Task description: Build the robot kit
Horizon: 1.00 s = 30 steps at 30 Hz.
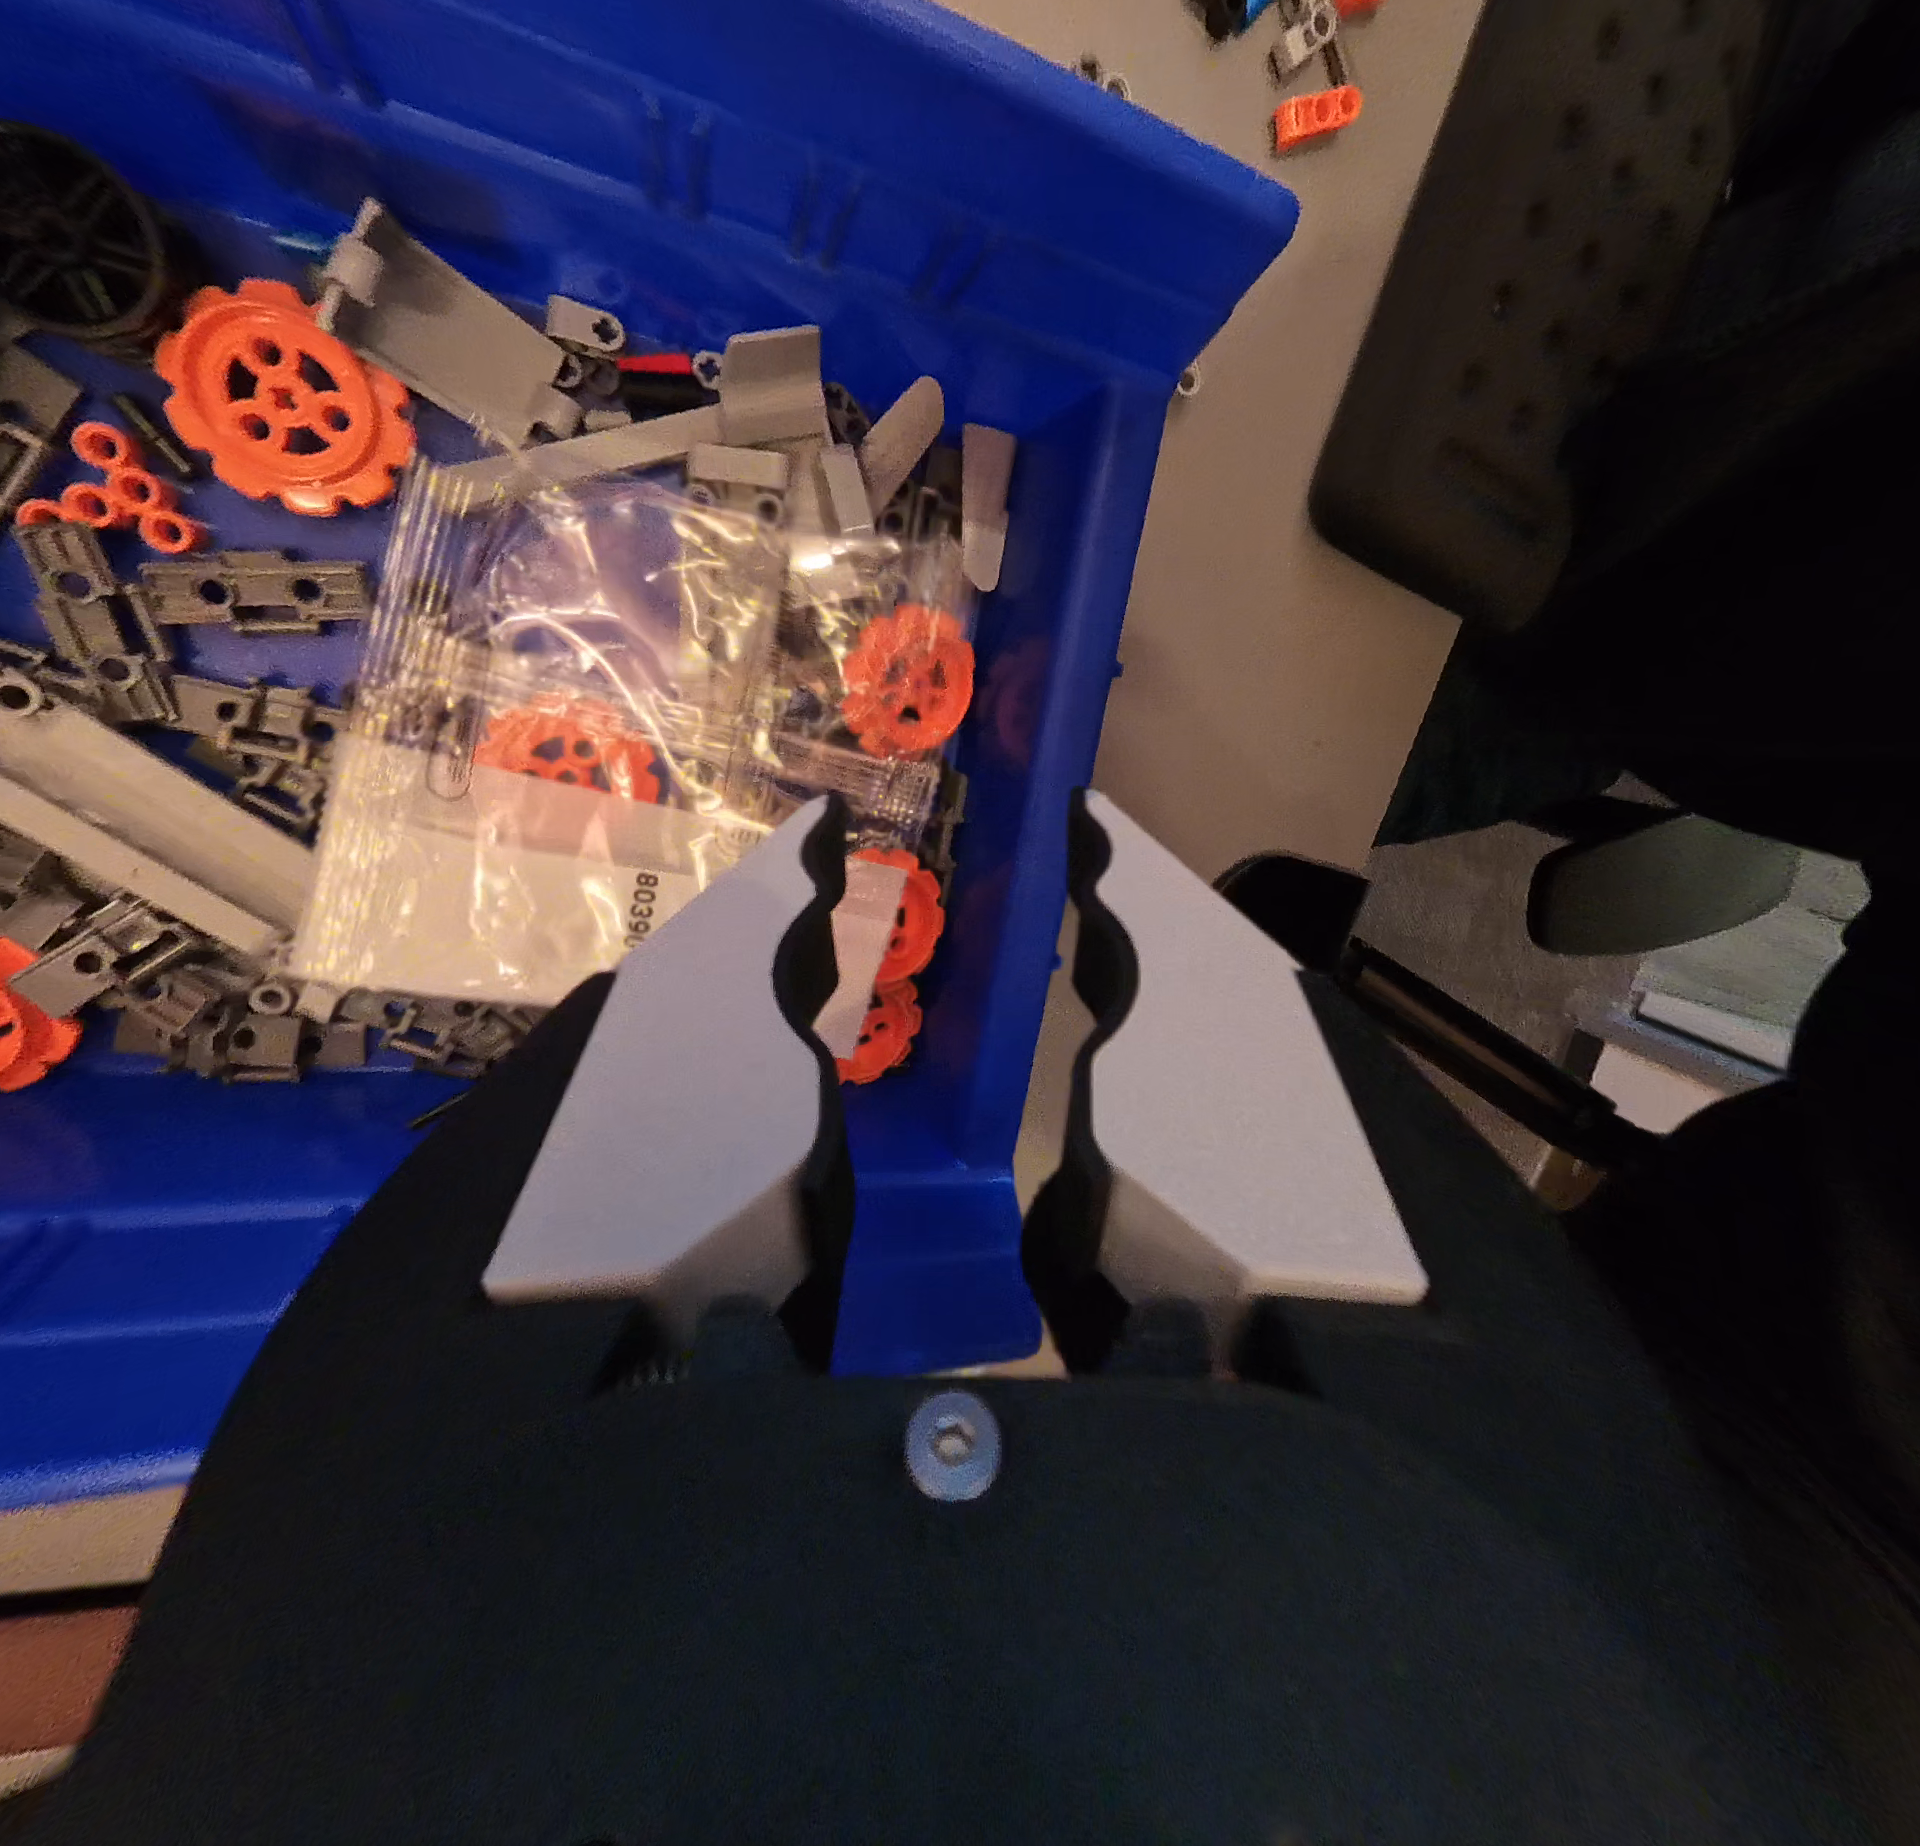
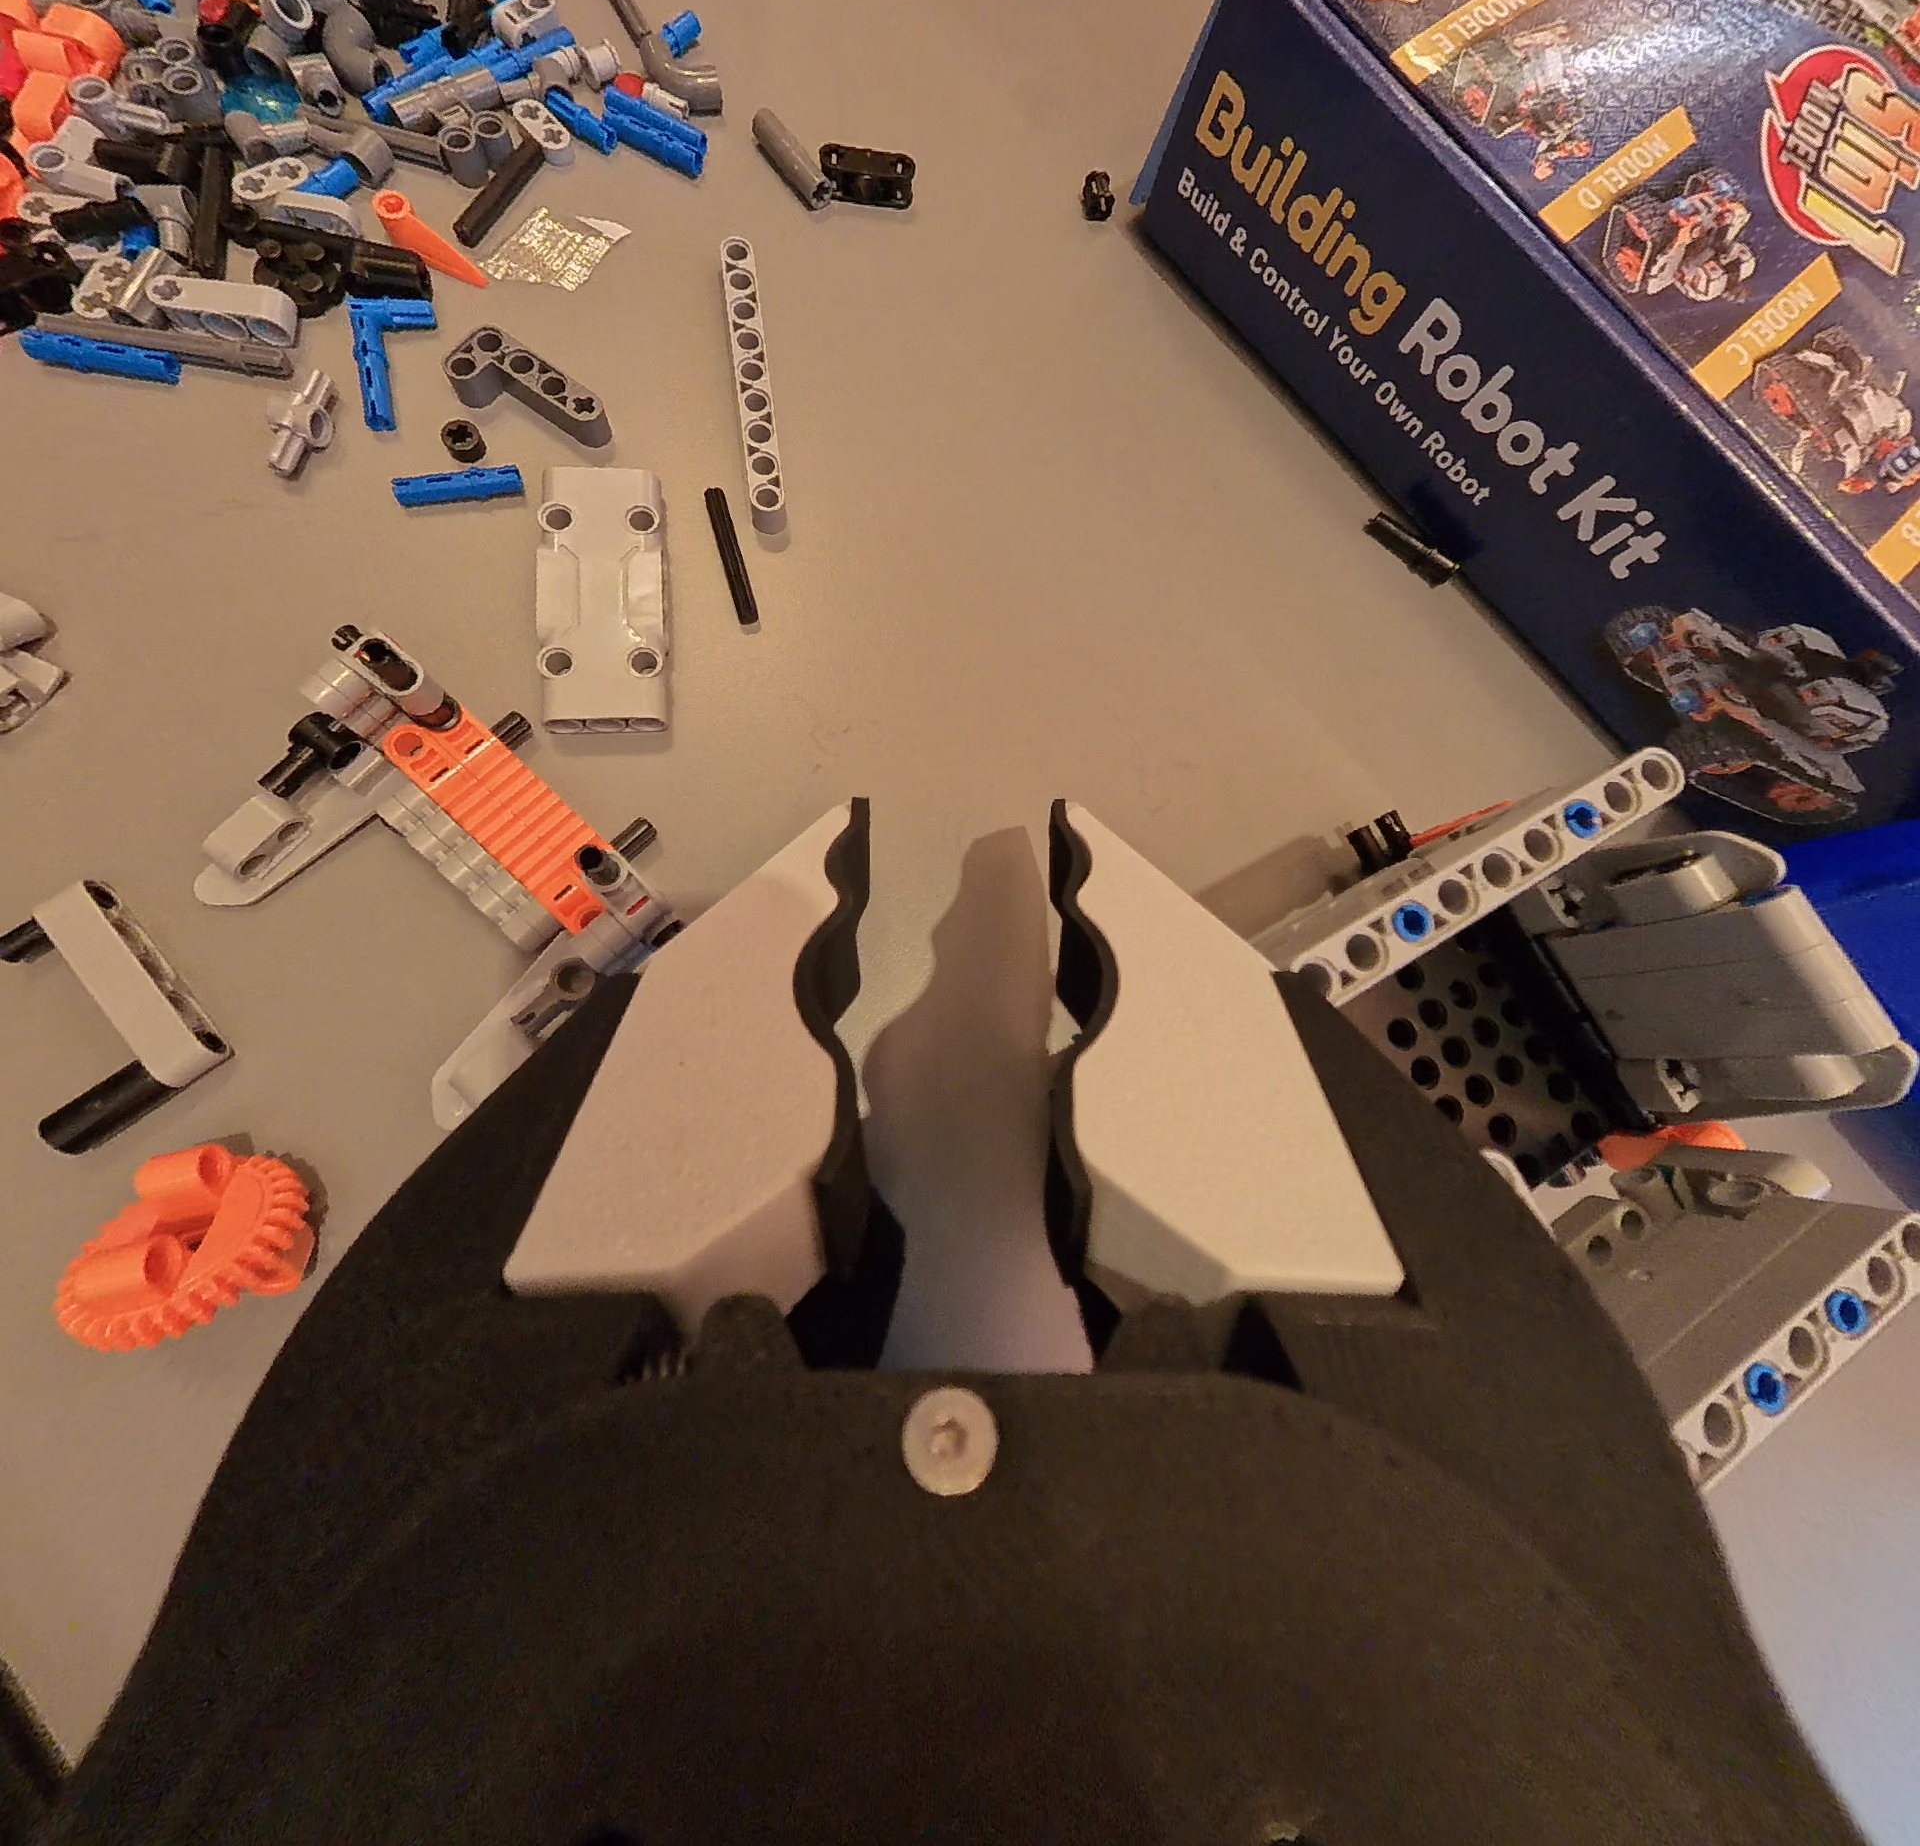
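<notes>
Blue bin point(image 1: 1039, 269) wall sits between the jaws of the left gripper point(image 1: 951, 830), at the bin's near right corner.

Jaws stand narrowly apart astride that wall; whether they pinch it I cannot tell. A clear bag point(image 1: 582, 674) lies just inside. The right gripper point(image 2: 954, 830) hangs narrow and empty over bare table point(image 2: 987, 446), between an orange-and-grey assembly point(image 2: 488, 820) and a half-built model point(image 2: 1558, 1017); open room lies ahead.

glossy blue plastic bin point(image 1: 1049, 653), crinkly clear plastic bag point(image 1: 582, 653) inside, matt grey tabletop point(image 2: 1039, 549), shiny printed cardboard box point(image 2: 1558, 290), grainy matt black gripper body with smooth grey fingers point(image 2: 707, 1048)
</notes>
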{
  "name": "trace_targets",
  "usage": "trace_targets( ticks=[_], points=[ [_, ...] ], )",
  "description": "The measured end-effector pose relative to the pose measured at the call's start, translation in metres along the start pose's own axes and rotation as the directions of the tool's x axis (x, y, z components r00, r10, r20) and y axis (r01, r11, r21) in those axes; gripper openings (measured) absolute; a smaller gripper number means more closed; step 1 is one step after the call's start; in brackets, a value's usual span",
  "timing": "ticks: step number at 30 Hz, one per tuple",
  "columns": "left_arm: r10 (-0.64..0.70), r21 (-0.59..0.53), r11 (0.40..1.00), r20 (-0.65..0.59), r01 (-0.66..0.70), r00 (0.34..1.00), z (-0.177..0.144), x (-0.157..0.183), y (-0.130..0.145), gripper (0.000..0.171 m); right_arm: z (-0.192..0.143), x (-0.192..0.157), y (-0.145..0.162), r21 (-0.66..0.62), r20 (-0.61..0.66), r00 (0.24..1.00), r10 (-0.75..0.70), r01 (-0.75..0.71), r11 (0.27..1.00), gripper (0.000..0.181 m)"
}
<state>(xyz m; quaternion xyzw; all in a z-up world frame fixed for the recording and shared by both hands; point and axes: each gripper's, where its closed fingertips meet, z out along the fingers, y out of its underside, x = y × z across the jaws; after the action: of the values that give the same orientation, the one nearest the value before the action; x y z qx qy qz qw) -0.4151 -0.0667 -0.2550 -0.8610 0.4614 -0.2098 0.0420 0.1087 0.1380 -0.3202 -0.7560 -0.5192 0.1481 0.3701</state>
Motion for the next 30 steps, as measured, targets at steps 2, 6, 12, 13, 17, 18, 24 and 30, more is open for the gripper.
trace_targets(
  ticks=[2,6,12,13,17,18,24,30],
  points=[
    [-0.018,0.046,0.999,0.034,0.016,0.999,-0.009,-0.006,-0.003,0.050,0.000,0.000,0.000,0.001,0.001,1.000,0.000,0.000,1.000,0.033],
    [-0.083,0.135,0.989,0.170,0.060,0.982,-0.028,-0.036,-0.012,0.045,0.000,0.000,0.000,0.001,0.002,1.000,0.001,-0.001,1.000,0.033],
    [-0.270,0.143,0.962,0.415,0.231,0.869,-0.035,-0.125,-0.015,0.046,0.000,0.000,0.000,0.000,0.000,1.000,0.001,-0.001,1.000,0.033],
    [-0.304,0.128,0.953,0.416,0.275,0.857,-0.029,-0.136,-0.012,0.047,0.000,0.000,0.000,0.000,0.000,1.000,0.001,-0.001,1.000,0.033],
    [-0.343,-0.002,0.920,0.477,0.392,0.809,-0.005,-0.172,0.003,0.050,0.000,0.000,0.000,0.000,0.000,1.000,0.000,0.000,1.000,0.032],
    [-0.345,-0.034,0.910,0.488,0.412,0.802,0.000,-0.178,0.008,0.049,0.000,0.000,0.000,0.001,0.001,1.000,0.001,-0.001,1.000,0.033],
    [-0.347,-0.087,0.898,0.463,0.431,0.816,0.016,-0.174,0.012,0.027,0.000,0.000,0.000,0.002,0.003,1.000,0.000,0.000,1.000,0.033],
    [-0.286,-0.127,0.921,0.424,0.369,0.860,0.024,-0.146,0.011,0.024,0.000,-0.001,0.000,0.000,0.003,1.000,-0.002,0.002,1.000,0.033]
  ],
)
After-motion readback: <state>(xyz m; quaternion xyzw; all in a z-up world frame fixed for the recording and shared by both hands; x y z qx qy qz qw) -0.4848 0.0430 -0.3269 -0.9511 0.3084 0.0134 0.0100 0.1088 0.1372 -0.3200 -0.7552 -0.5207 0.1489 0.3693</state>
